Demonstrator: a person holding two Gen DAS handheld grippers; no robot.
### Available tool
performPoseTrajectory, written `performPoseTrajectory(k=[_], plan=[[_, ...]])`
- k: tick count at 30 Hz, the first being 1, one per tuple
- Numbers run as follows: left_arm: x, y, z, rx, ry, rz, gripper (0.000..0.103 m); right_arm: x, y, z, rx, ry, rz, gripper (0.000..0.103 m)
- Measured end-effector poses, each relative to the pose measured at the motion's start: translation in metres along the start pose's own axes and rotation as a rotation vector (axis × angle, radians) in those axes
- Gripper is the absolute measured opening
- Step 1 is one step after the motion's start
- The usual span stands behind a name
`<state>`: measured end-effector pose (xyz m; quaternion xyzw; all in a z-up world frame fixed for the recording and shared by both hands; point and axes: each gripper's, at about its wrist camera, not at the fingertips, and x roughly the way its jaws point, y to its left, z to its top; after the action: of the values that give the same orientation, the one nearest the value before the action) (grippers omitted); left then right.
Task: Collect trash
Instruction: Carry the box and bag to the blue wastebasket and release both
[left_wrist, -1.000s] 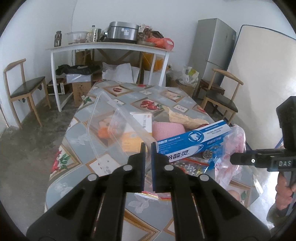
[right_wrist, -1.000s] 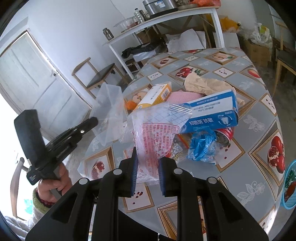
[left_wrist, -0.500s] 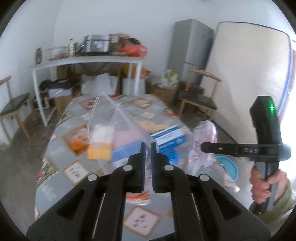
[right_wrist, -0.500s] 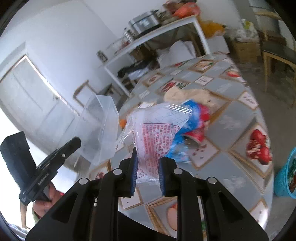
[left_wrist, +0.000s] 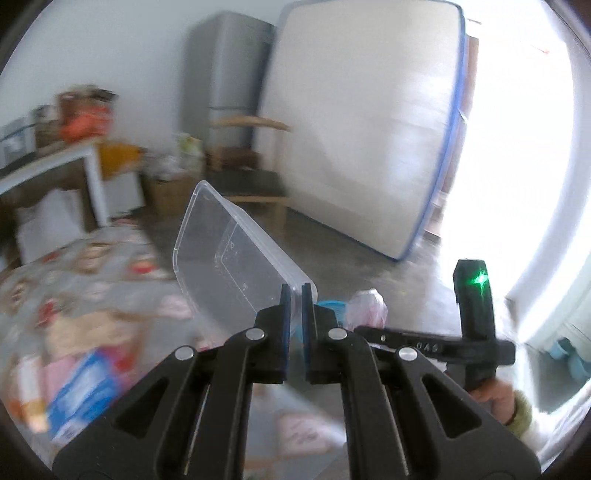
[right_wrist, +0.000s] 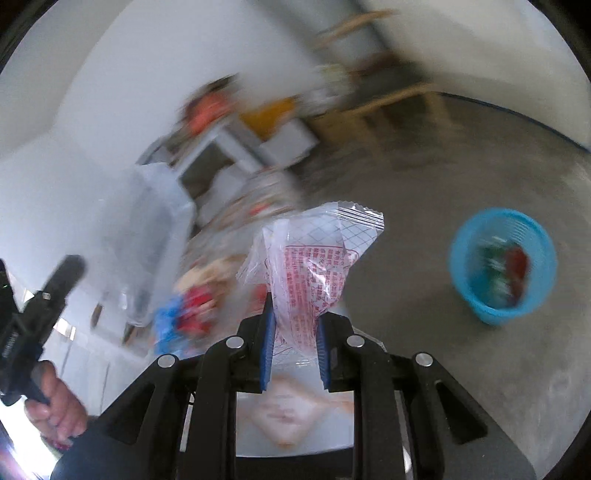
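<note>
The left gripper (left_wrist: 293, 314) has its jaws drawn narrow on the rim of a clear plastic container (left_wrist: 229, 258), which stands tilted up and away from the fingers, lifted above the worktop (left_wrist: 74, 280). No label can be read on the container.

The right gripper (right_wrist: 293, 343) has its jaws closed on the lower end of a crumpled clear plastic wrapper (right_wrist: 314, 258) printed with a grid pattern and a block of red Chinese characters; the print is too small and creased to read. The wrapper's serrated edge points up, away from the fingers. In the left wrist view the same wrapper (left_wrist: 367, 304) shows as a pink-white bundle just right of the container, at the tip of the right gripper (left_wrist: 360, 326), whose side bears the letters "DAS" and whose handle shows a green light.

A blue basket (right_wrist: 502, 266) stands on the floor to the right of the wrapper, well apart from it, with red and green scraps inside. In the left wrist view a part of the blue basket (left_wrist: 332, 306) peeks out between the container and the wrapper.

On the worktop, left of the container, lies a blurred blue and white box (left_wrist: 81, 391); its writing cannot be made out.
</note>
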<state>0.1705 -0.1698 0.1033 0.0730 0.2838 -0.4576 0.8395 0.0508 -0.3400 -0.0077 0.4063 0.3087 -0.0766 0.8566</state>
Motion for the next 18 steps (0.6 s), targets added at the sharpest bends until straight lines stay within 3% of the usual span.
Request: performPoseTrajectory(k=[4,8,11,16,18], plan=[[0.093,-0.039,0.014,-0.008,0.147,-0.148,0.004,-0.012,-0.080,0.014,0.158,-0.048,-0.102,0.020],[0.196,-0.073,0.008,-0.024,0.320,-0.216,0.004,-0.007,-0.150,0.027,0.269,-0.054,-0.178,0.020],[0.260,-0.079,-0.003,-0.082,0.429,-0.241,0.004,0.011,-0.188,0.035,0.316,-0.026,-0.223,0.020],[0.332,-0.093,-0.014,-0.065,0.509,-0.205,0.005,0.053,-0.224,0.056,0.367,-0.010,-0.244,0.021],[0.355,-0.091,-0.012,-0.070,0.510,-0.181,0.011,0.078,-0.238,0.067,0.373,-0.002,-0.275,0.030]])
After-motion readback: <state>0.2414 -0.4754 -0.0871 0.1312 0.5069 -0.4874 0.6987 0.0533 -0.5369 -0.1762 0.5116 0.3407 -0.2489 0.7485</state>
